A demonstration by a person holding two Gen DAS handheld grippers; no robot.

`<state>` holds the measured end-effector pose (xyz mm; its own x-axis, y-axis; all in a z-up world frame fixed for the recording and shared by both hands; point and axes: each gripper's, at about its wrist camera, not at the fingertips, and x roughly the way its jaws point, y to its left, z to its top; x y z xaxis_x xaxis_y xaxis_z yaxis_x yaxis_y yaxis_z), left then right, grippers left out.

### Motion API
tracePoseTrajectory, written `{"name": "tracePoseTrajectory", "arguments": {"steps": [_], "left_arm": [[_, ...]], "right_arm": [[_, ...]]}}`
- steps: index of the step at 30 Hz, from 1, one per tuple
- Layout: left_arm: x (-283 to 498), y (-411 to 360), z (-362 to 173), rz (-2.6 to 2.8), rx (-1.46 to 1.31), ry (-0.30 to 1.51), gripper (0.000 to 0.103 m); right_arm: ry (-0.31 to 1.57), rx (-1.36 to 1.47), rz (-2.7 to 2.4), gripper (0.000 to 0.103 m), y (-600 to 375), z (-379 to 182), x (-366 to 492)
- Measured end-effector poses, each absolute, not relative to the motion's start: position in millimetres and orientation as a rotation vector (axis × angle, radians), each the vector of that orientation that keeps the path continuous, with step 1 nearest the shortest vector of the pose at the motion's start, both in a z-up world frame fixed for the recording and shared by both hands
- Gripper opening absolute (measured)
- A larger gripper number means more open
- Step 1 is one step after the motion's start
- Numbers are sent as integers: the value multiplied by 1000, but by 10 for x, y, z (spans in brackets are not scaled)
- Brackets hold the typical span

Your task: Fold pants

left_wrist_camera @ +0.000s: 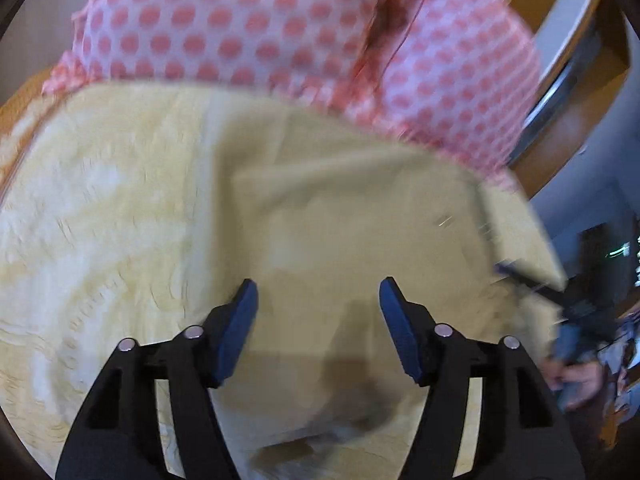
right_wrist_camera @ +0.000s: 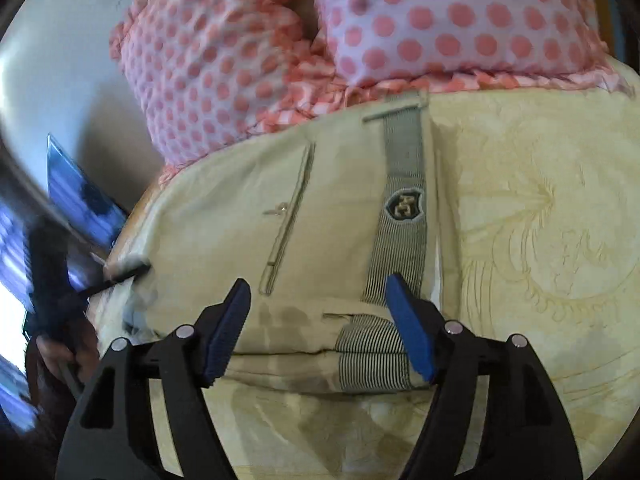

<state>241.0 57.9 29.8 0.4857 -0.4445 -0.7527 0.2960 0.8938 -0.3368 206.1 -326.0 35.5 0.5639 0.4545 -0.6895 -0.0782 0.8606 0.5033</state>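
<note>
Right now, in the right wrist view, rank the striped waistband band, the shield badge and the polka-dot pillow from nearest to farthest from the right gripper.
1. Striped waistband band: between the open right gripper's fingers, on the folded pants.
2. Shield badge: farther up the stripe, slightly right.
3. Polka-dot pillow: at the top, beyond the pants.

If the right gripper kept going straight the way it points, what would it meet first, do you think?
Most likely the pants: the open right gripper points at their striped band, just beyond its fingertips. Depth is unclear, but nothing shows in between.
</note>
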Motion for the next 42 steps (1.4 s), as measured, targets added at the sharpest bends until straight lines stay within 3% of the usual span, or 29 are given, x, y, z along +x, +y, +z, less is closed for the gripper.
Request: {"name": "tracePoseTrajectory", "arguments": {"steps": [1, 3, 4, 5, 6, 16, 42], "left_arm": [[2373, 580, 325, -436, -154, 933, 63], [2233, 614, 435, -367, -120, 913, 69], [2138, 645, 494, -371, -124, 888, 75], [1984, 687, 552, -356, -121, 848, 93], [1848, 703, 583, -328, -107, 816, 98], [1069, 668, 228, -180, 24, 806, 100], [925, 638, 89, -140, 80, 723, 102]], "right_arm": [[917, 440, 286, 71, -3243, 425, 2004], [851, 328, 215, 97, -3109, 609, 1751], [817, 270, 183, 101, -3041, 668, 1599], [799, 230, 172, 101, -2972, 675, 1505], [776, 171, 172, 101, -2853, 667, 1342], [795, 51, 93, 101, -2437, 204, 912], [742, 24, -10, 101, -2313, 88, 828]]}}
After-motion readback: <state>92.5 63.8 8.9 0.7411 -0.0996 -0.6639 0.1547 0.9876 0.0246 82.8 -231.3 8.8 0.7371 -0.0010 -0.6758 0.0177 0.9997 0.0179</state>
